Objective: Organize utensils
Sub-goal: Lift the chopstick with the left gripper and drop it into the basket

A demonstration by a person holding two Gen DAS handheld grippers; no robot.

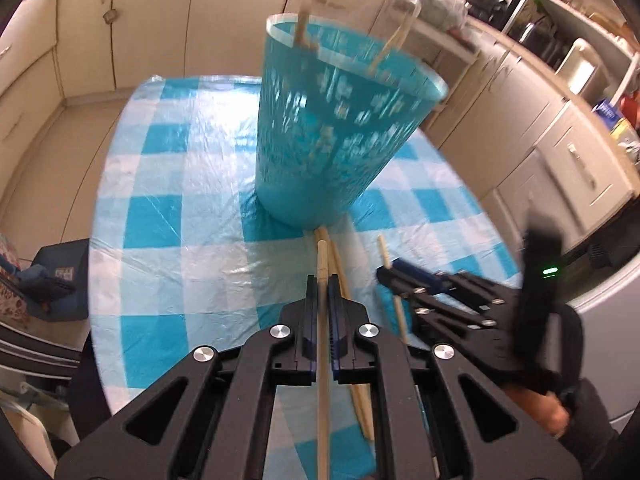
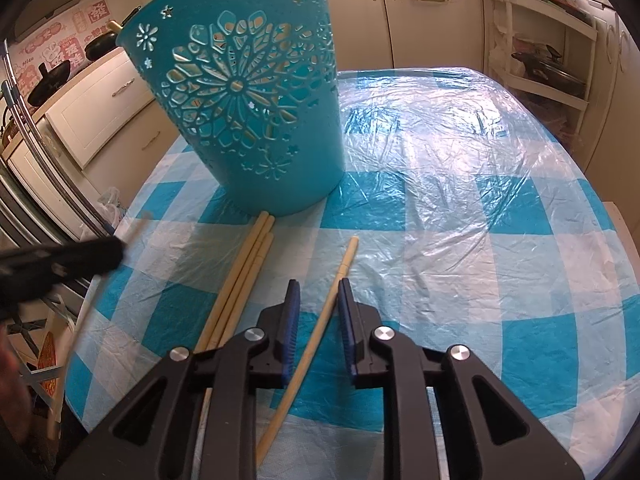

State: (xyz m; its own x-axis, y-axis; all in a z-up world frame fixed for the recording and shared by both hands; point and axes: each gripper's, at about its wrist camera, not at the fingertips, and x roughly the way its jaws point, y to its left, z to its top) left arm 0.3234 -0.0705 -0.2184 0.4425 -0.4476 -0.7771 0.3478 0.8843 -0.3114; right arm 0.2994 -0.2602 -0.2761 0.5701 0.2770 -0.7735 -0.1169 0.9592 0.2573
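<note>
My table (image 2: 500,208) wears a blue-and-white checked cloth under crinkled clear plastic, with cream kitchen cabinets (image 1: 92,28) all round. Pink stickers (image 2: 52,56) on the far wall carry characters I cannot read. The teal cut-out basket (image 2: 248,112) stands upright on the cloth, three chopsticks (image 2: 244,276) lying at its foot. My left gripper (image 1: 322,280) pinches one chopstick (image 1: 322,360). My right gripper (image 2: 318,292) stands parted around another chopstick (image 2: 316,340), pads not touching.
</note>
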